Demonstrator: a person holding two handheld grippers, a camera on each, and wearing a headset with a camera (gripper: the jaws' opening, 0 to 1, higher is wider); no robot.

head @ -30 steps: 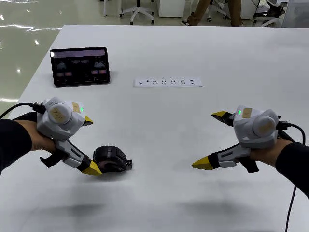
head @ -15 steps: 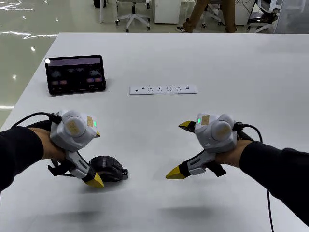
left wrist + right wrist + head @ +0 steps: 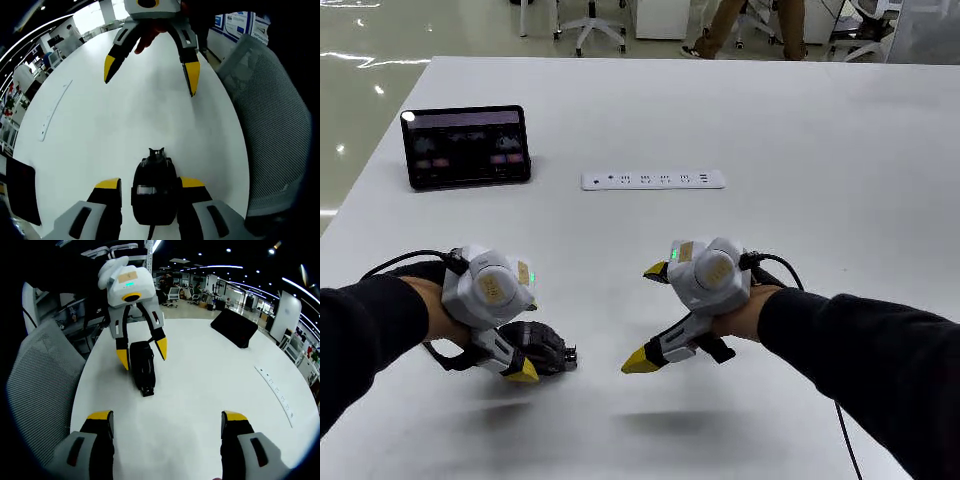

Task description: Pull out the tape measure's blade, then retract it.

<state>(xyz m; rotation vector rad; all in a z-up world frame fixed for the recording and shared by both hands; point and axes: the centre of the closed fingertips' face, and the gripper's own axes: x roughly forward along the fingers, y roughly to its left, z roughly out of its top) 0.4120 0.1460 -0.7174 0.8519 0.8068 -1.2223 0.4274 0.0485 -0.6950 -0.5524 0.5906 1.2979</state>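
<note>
Though obscured overhead, tape measure (image 3: 142, 367) inside left hand-held gripper (image 3: 142, 353), pinch unclear; right (image 3: 647, 316) spread.

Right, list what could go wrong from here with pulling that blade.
1. The left gripper only flanks the black rounded tape measure. If its hold is loose, the tape measure may slide across the white table when pulled.
2. The open right gripper gapes wide, and the blade's end hook is small and low, so it could slip off.
</note>
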